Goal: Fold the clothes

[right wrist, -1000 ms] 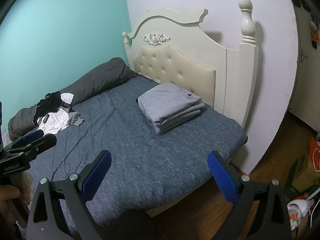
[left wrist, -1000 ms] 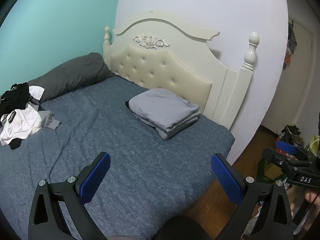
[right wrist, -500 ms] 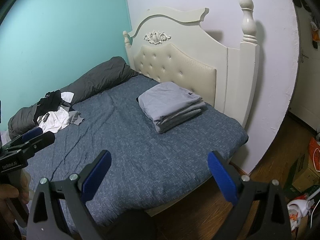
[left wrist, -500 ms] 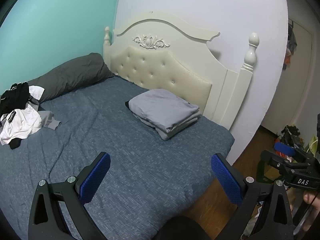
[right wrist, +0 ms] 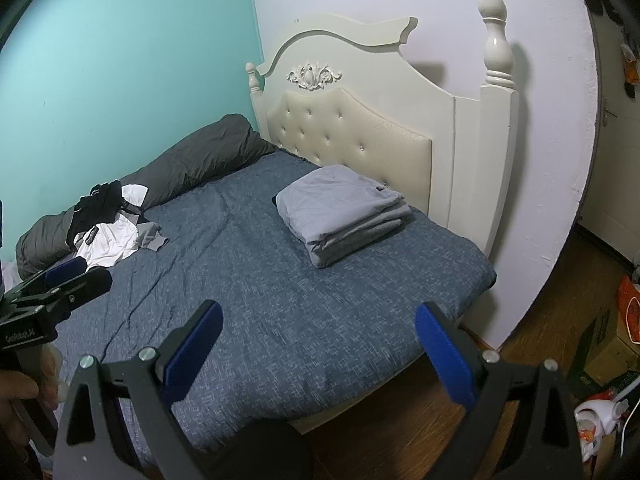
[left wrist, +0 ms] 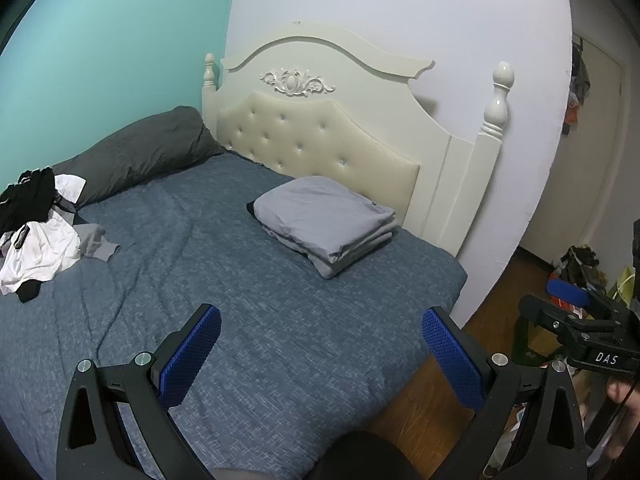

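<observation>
Folded stack (left wrist: 326,222) on bed (left wrist: 240,320), pile (left wrist: 38,228) left.

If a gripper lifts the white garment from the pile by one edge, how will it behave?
The white garment lies crumpled, so it is probably floppy and would hang down. It looks thin, likely light. The black clothes overlap it and may drag along.

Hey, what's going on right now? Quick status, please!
Both grippers, left and right, open, empty, above the bed. Folded grey stack near the headboard. Unfolded pile on the far side. Nothing in the way.
</observation>
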Demonstrator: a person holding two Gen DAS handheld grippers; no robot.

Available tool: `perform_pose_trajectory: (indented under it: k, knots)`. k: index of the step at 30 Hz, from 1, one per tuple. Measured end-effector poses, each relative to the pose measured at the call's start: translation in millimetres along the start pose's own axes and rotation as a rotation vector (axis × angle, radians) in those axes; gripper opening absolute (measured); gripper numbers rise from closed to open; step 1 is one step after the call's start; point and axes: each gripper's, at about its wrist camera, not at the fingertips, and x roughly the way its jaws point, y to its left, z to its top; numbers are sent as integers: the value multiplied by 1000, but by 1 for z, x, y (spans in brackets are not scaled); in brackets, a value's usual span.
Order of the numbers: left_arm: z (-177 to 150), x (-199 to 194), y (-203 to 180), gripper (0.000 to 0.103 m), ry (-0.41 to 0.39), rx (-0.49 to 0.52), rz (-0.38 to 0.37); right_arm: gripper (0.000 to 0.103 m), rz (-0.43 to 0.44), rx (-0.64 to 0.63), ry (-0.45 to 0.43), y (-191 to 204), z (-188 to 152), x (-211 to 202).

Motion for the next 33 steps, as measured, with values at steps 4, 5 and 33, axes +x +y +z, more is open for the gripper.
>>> perform_pose_trajectory:
  k: [4,5,33]
  knots:
    - [0,-1,0,103,-5,-3,3,98,-6,-3,-3,0,0,-1]
    - [0,-1,0,103,-5,-4,3,98,-7,-3,-5,0,0,-2]
    - [-1,-4,3,103,-11,-7,13,103,-19,8,-24,2,-1,-5]
